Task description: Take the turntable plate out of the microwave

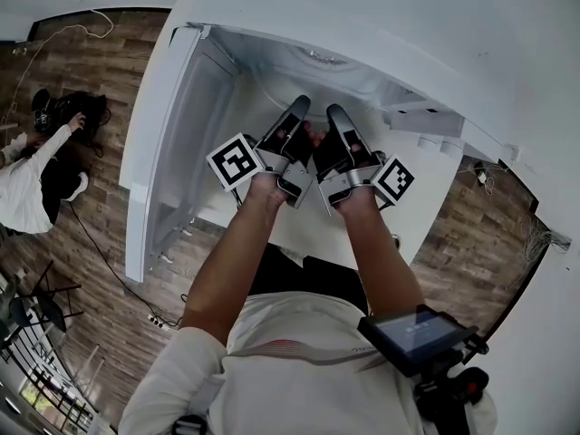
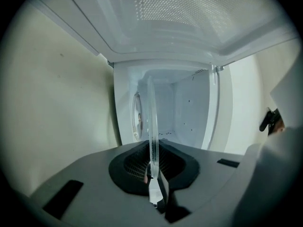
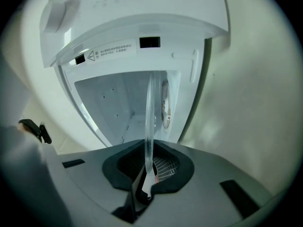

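The clear glass turntable plate [image 2: 152, 122] shows edge-on as an upright strip in both gripper views, which are rolled on their side. My left gripper [image 2: 152, 174] is shut on the plate's near rim. My right gripper [image 3: 147, 171] is shut on the same rim of the plate [image 3: 150, 112] close beside it. Beyond the plate lies the white microwave cavity [image 2: 189, 112], also seen behind it in the right gripper view [image 3: 113, 103]. In the head view the left gripper [image 1: 294, 120] and right gripper [image 1: 337, 120] reach side by side into the microwave's mouth; the plate is hard to make out there.
The microwave door [image 1: 159, 152] stands swung open at the left; its dotted window mesh [image 2: 189, 8] fills the top of the left gripper view. A person [image 1: 32, 175] sits on the wooden floor at the far left among cables. A power strip [image 1: 159, 320] lies near my feet.
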